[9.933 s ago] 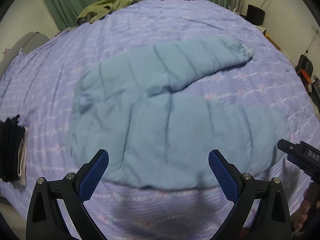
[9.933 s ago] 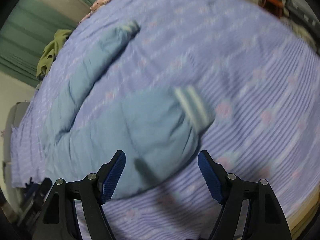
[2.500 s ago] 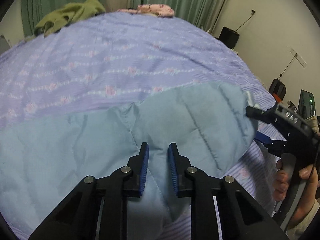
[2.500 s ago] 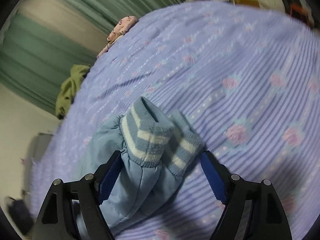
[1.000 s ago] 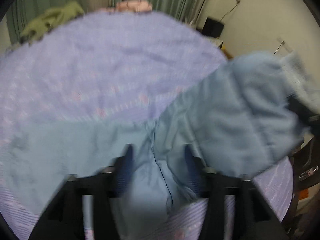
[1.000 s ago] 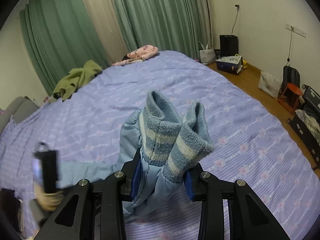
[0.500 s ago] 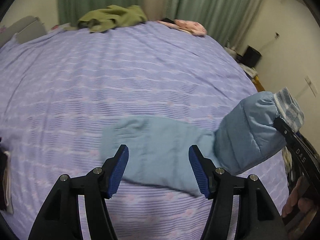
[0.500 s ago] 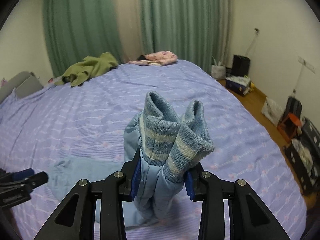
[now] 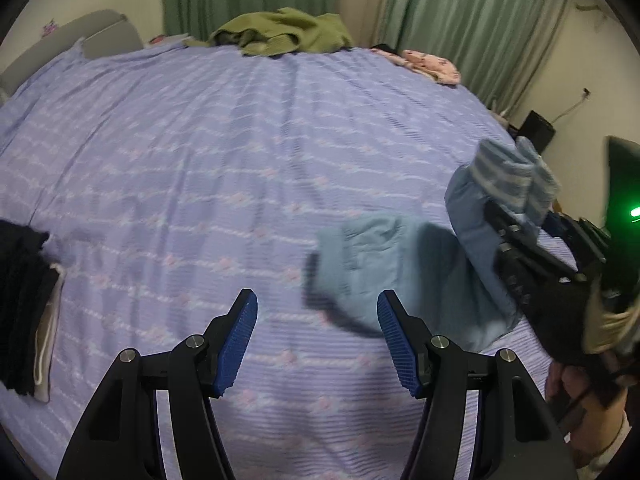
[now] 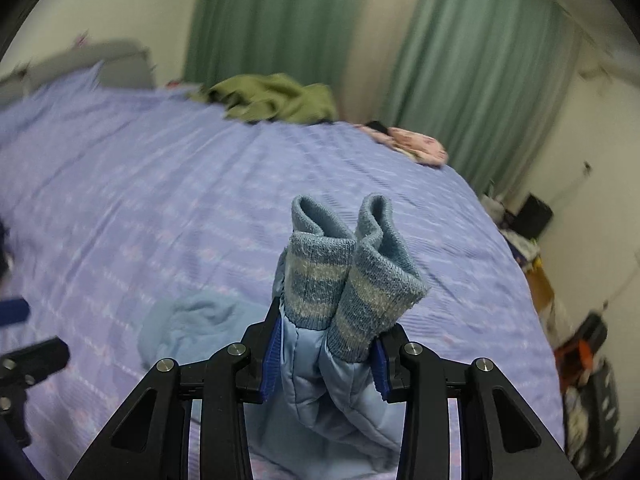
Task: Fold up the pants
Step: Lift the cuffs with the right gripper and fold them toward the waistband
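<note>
1. Right gripper (image 10: 324, 354) clamped narrow on the light blue quilted pants (image 10: 320, 392), blue pads pressed against both leg ends side by side.
2. Two striped knit ankle cuffs (image 10: 352, 272) standing upright above the right gripper's pads, openings facing up, touching each other.
3. Rest of the pants hanging down from the grip and trailing to about 9 o'clock, bunched on the lilac striped bedspread (image 10: 160, 208).
4. Left gripper (image 9: 316, 340) spread wide, holding nothing, hovering above the bedspread (image 9: 200, 160) with pads pointing toward 12 o'clock.
5. From the left wrist view, pants (image 9: 380, 264) lying crumpled at about 2 o'clock of the left gripper, just beyond its right pad, rising toward the right gripper (image 9: 520, 248) at 3 o'clock.
6. Person's right hand (image 9: 576, 392) low at 4 o'clock, partly cut off by the frame edge, wrapped around the right tool's handle.
7. Lower part of the pants blurred; waistband not made out.
8. Olive green crumpled garment (image 9: 280, 32) at 12 o'clock on the far edge of the bed, pink patterned cloth (image 9: 432, 64) at 1 o'clock, near green pleated curtains (image 9: 472, 20).
9. Black folded stack (image 9: 20, 300) at 9 o'clock, partly cut off by the lens edge.
</note>
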A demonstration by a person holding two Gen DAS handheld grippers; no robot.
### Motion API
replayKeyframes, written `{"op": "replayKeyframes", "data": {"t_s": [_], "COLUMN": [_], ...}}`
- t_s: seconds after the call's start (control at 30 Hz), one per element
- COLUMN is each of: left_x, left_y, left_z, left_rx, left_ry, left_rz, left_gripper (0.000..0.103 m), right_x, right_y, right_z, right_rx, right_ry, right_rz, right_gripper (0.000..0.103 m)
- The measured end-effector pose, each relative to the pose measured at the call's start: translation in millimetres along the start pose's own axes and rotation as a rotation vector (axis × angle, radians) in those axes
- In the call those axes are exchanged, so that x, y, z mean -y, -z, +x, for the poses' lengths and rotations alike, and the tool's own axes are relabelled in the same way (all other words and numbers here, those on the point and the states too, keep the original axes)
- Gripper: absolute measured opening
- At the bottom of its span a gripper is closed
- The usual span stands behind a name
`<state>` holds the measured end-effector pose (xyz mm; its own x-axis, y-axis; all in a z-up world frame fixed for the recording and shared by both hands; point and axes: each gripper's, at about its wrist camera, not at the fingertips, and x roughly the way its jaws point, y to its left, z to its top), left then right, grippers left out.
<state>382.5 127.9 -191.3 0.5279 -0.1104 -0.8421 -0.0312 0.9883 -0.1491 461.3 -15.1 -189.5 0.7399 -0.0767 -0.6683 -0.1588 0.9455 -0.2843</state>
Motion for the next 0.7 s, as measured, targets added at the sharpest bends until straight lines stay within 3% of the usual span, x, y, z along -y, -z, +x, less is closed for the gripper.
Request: {"op": "replayKeyframes", "data": {"t_s": [0.2,0.3,0.53,0.63,0.7], "left_x": [-31.8,-42.1,-59.0,-62.0,-64.6], "left_y": [17.7,25.1,34.3,34.3,32.6], "left_z": [-1.0,-1.7,0.0,-2.2,-6.2], "left_rx": [-0.020,-0.021,-0.031,-0.022,-0.010], "left_ry": [-0.030,-0.038,-0.061,-0.082,-0.088], "left_rz": [-0.031,-0.048,-0.082,-0.086,-0.093], "left_gripper": [0.061,0.061,0.061,0.061,0.062], "right_x": [-66.0,-86.6,-112.1,-112.8,-109.3], "right_y": [14.0,21.6,35.7,36.1,33.7], "right_z": [20.5,27.4,35.0,32.6,25.8], "right_rx": [-0.059,-0.089,-0.107,-0.093,-0.085], "right_ry": [-0.022,-0.046,-0.190,-0.246,-0.329], "right_rz": [-0.179,-0.223,-0.232,-0.228,-0.202], "right_gripper": [0.042,0.048,0.071,0.077,0.077]}}
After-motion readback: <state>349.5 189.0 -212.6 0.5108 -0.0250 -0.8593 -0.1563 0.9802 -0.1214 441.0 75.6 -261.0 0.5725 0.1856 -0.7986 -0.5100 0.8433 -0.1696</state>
